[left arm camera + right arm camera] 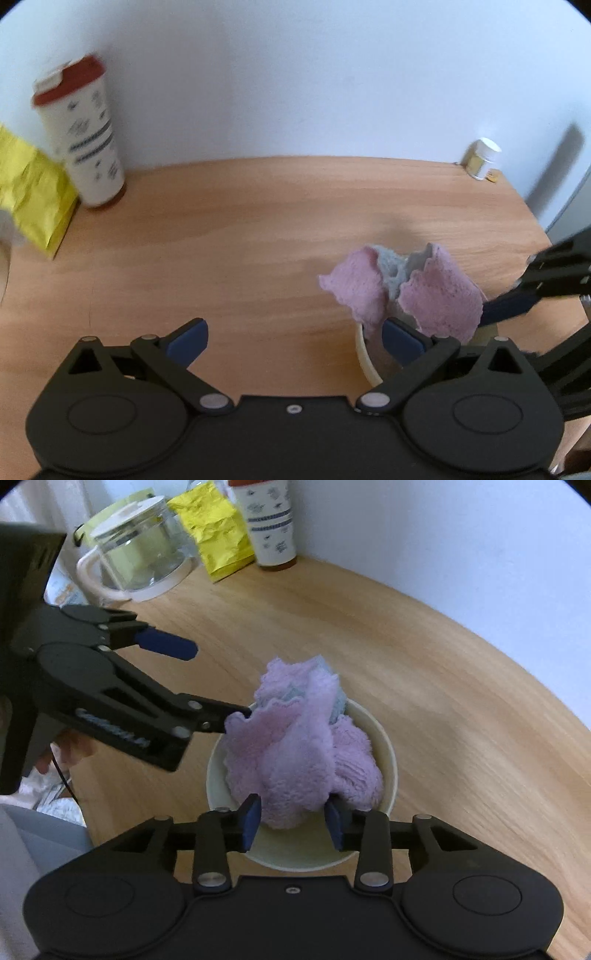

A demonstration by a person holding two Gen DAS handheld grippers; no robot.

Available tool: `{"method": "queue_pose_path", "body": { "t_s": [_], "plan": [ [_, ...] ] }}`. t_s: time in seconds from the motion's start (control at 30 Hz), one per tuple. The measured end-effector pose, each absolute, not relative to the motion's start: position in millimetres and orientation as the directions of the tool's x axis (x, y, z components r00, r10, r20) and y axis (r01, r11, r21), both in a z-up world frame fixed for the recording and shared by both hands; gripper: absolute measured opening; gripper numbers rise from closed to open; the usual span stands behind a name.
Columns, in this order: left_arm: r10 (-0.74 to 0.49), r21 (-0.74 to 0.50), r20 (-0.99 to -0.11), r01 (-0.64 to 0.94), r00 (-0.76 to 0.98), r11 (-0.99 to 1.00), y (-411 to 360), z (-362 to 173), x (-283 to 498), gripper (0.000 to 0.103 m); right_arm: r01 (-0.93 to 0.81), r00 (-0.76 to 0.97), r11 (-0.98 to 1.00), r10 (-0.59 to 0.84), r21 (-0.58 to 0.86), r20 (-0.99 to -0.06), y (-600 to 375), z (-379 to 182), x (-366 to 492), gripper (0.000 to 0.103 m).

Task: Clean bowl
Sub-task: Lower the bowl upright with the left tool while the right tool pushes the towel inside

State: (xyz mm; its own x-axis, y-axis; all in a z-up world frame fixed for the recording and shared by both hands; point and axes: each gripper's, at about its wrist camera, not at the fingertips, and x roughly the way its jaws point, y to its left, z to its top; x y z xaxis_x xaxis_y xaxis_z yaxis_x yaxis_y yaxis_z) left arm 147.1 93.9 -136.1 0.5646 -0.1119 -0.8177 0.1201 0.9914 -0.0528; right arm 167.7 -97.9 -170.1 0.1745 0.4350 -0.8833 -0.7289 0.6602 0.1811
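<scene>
A cream bowl (388,746) stands on the wooden table (461,709), and a crumpled pink and pale blue cloth (295,753) fills it and rises above its rim. My right gripper (293,823) is over the bowl's near side with its jaws partly apart; the cloth's lower fold lies between the pads and does not look squeezed. My left gripper (216,681) comes in from the left, wide open: one finger ends at the cloth's edge by the rim, the other hangs over bare table. In the left wrist view the cloth (432,295) hides most of the bowl (364,354), beside the left gripper (297,341).
At the back left stand a white canister with a red lid (92,147), a yellow bag (216,528) and a glass jug with a white handle (140,550). A small white jar (482,158) sits by the wall at the far right. A hand (70,749) holds the left gripper.
</scene>
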Motion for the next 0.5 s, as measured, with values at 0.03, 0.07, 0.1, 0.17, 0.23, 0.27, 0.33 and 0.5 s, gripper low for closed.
{"method": "queue_pose_path", "body": {
  "t_s": [0.03,0.07,0.1,0.17,0.23,0.27,0.33,0.5],
  "plan": [
    [-0.119,-0.053,-0.816,0.131,0.566,0.99,94,-136,146,0.102,-0.729,0.187,0.663,0.433,0.171,-0.882,-99,-165,166,0.053],
    [-0.136,-0.056,-0.813,0.157,0.565,0.986,94,-136,146,0.103,-0.729,0.213,0.668,0.423,0.145,-0.881,-100,-158,162,0.055],
    [-0.151,-0.057,-0.811,0.18,0.566,0.982,93,-137,146,0.103,-0.729,0.23,0.672,0.415,0.127,-0.88,-100,-155,161,0.055],
    [-0.18,-0.06,-0.805,0.224,0.565,0.973,91,-139,142,0.103,-0.725,0.286,0.684,0.4,0.076,-0.871,-101,-144,156,0.057],
    [-0.243,-0.09,-0.802,0.292,0.545,0.952,89,-140,140,0.102,-0.719,0.342,0.694,0.404,0.041,-0.848,-102,-133,153,0.057],
    [-0.26,-0.092,-0.804,0.32,0.535,0.943,87,-141,140,0.102,-0.721,0.358,0.691,0.422,0.041,-0.833,-101,-129,153,0.058],
    [-0.268,-0.084,-0.81,0.349,0.522,0.933,85,-142,141,0.101,-0.734,0.341,0.677,0.431,0.05,-0.836,-96,-132,157,0.058],
    [-0.319,-0.133,-0.824,0.388,0.469,0.912,93,-147,145,0.08,-0.815,0.297,0.579,0.404,-0.01,-0.865,-74,-154,162,0.058]
  ]
}}
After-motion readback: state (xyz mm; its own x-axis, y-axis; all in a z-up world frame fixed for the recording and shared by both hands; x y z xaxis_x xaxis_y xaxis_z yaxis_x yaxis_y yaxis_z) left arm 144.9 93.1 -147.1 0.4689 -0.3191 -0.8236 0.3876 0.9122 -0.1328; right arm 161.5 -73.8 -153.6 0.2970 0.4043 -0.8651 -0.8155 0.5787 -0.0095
